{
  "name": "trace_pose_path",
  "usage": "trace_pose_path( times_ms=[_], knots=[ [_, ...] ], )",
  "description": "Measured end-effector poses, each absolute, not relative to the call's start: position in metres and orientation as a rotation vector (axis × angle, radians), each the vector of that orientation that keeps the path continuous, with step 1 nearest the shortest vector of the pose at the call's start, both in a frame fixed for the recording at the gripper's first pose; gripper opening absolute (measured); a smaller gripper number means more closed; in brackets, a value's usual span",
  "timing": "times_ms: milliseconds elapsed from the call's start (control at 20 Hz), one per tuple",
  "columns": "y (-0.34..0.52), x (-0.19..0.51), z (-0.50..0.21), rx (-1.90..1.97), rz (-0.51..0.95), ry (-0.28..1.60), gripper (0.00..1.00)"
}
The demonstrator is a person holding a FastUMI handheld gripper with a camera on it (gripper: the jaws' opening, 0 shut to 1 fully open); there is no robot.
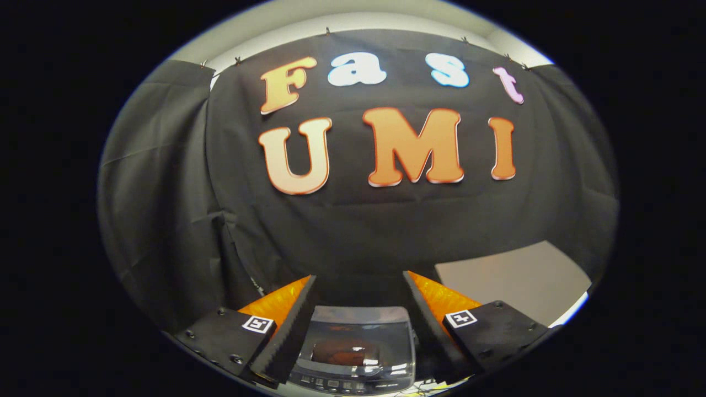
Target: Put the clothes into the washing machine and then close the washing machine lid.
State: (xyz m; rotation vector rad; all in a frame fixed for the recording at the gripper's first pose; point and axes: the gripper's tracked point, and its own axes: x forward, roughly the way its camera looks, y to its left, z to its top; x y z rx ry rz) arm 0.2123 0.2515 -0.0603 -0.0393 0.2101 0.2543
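My gripper (358,284) is open, its two orange fingers with black pads (298,320) spread wide and holding nothing. Below and between them stands a small grey toy washing machine (356,350), seen from above. Its clear lid (353,336) appears to lie flat over the tub. Through the lid a reddish-orange cloth (339,350) shows inside the drum. A row of buttons (339,383) runs along the machine's near edge. My fingers hang above the machine without touching it.
A grey table surface (513,275) stretches to the right beyond the right finger, with a white edge (571,314) at its side. The black booth cloth closes off the space behind and to the left.
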Motion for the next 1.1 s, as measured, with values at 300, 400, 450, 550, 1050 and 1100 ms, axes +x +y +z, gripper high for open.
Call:
trace_pose_path(
  times_ms=[300, 400, 450, 550, 1050, 1100],
  knots=[
    [0.194, 0.185, 0.018, -0.073, 0.216, 0.082, 0.97],
    [0.171, 0.174, 0.033, -0.068, 0.204, 0.056, 0.97],
    [0.160, 0.168, 0.041, -0.064, 0.199, 0.044, 0.97],
    [0.136, 0.161, 0.054, -0.064, 0.186, 0.024, 0.97],
    [0.045, 0.114, 0.074, -0.088, 0.126, -0.048, 0.97],
    [0.039, 0.111, 0.076, -0.089, 0.122, -0.051, 0.97]
  ],
)
